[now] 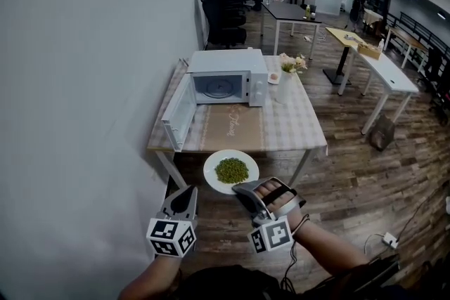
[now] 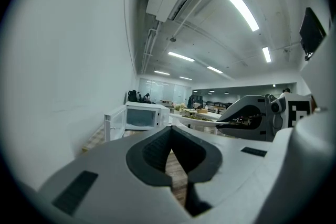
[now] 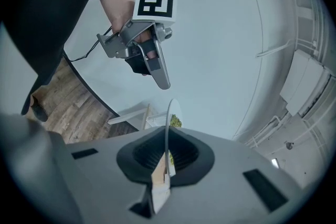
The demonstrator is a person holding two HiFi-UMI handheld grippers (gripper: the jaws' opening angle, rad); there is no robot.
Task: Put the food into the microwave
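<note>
- Before the table's (image 1: 299,126) near edge, head view: right gripper (image 1: 243,188) clamped the rim of a white plate (image 1: 214,176) of green food (image 1: 231,169); microwave (image 1: 225,84) stood toward the far left corner, door (image 1: 178,114) open.
- Left gripper view: left gripper (image 2: 171,131) was closed, empty, plate ahead to its right.
- Right gripper view: the plate's rim sat edge-on between the jaws.
</note>
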